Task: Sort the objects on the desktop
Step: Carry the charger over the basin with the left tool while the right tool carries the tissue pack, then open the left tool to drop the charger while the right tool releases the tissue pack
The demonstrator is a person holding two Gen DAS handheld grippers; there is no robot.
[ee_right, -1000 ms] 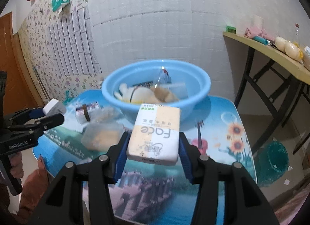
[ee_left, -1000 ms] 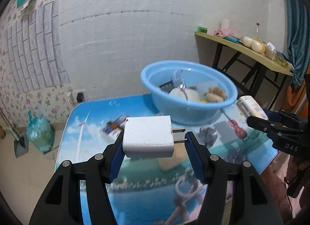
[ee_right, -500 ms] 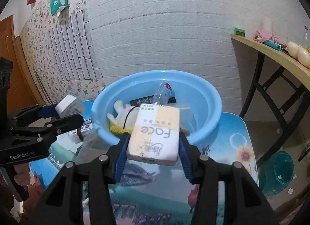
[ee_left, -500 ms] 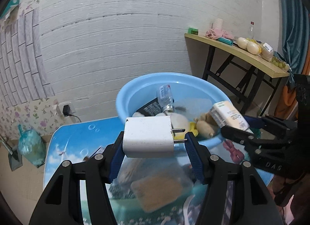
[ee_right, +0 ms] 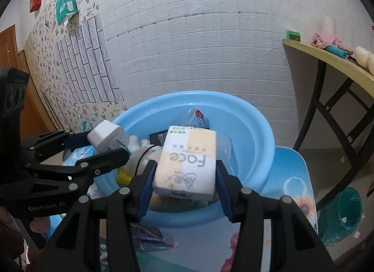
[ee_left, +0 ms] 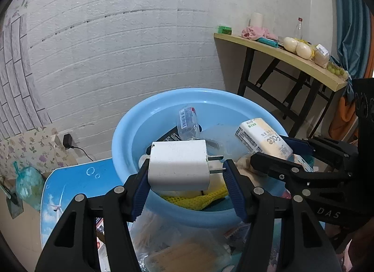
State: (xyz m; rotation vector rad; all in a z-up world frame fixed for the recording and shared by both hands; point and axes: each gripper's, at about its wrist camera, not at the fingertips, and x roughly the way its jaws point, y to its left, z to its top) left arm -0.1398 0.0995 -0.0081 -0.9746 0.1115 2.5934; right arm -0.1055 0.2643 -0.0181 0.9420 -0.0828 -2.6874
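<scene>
Blue basin (plastic), plush toy, bottle, yellow mesh inside

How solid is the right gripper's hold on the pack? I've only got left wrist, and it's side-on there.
Observer: Right wrist shows the pack square between the right gripper's two blue pads, one pad against each side, with no gap visible.
Operator: Where's the charger relative to the basin? No depth in my view.
Observer: Seen from the right wrist, the charger hangs at about the basin's left rim, with its prongs pointing in towards the bowl. I can't tell whether it is fully past the rim.
</scene>
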